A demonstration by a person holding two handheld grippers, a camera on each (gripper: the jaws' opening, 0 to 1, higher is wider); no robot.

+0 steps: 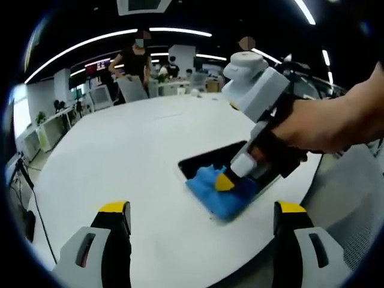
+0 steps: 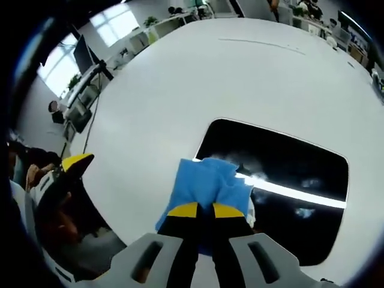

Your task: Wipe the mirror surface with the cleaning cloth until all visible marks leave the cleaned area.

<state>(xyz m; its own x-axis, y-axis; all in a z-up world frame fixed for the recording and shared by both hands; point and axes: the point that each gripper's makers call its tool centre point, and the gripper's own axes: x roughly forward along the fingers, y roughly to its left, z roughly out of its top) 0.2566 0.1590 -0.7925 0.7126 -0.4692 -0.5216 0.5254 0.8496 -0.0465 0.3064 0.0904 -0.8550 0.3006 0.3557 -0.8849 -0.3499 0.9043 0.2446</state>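
Right gripper (image 2: 204, 210) has its jaws pinched tight on the blue cleaning cloth (image 2: 204, 180), pressing it onto the mirror (image 2: 288, 180) near the table (image 2: 180, 78) edge — push too hard outward and the mirror could slide off. Left gripper (image 1: 201, 219) hovers wide open, empty.

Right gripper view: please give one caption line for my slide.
Right hand-held gripper presses blue cloth onto mirror on white table.
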